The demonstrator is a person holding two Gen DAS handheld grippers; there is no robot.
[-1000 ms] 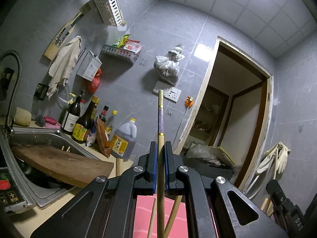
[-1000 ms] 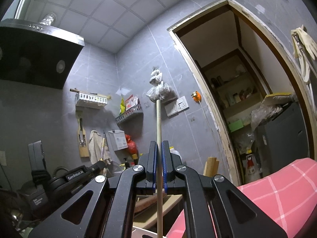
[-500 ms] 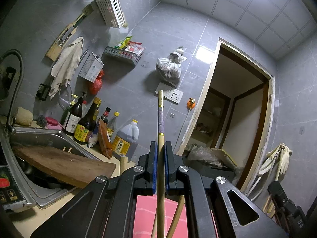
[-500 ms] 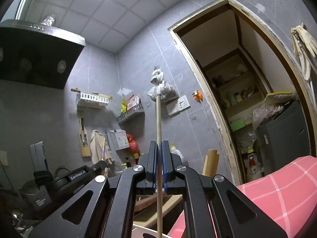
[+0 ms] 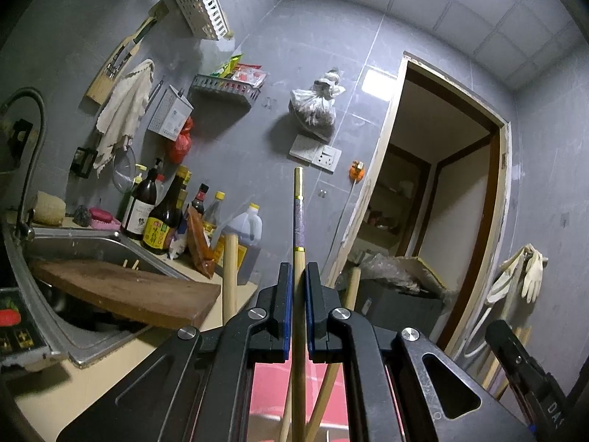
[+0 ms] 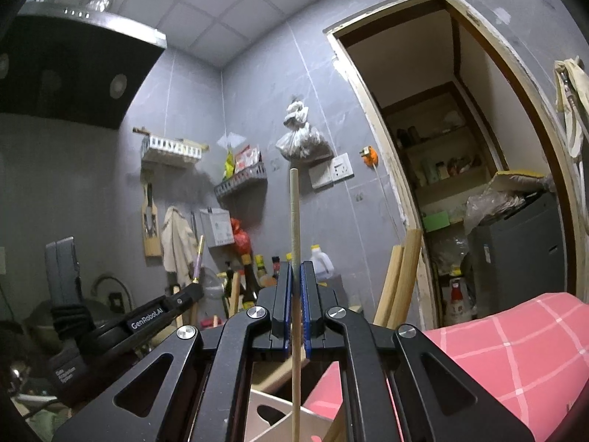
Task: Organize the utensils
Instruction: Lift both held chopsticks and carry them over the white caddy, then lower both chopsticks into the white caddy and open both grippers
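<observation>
Carrying step: left gripper (image 5: 297, 309) jaws clamped on decorated chopstick (image 5: 297, 221); right gripper (image 6: 296, 309) jaws clamped on plain chopstick (image 6: 293, 221). Next: lower both into a holder.

Left gripper (image 5: 298, 276): matt black plastic, blue pads, bright metal screws. Its chopstick (image 5: 298, 221): smooth wood, glossy gold bands, purple patterned section. Right gripper's (image 6: 296, 276) chopstick (image 6: 293, 221): plain matt wood. Sink (image 5: 73, 246): dull scuffed steel. Cutting board (image 5: 125, 291): worn wood.
</observation>
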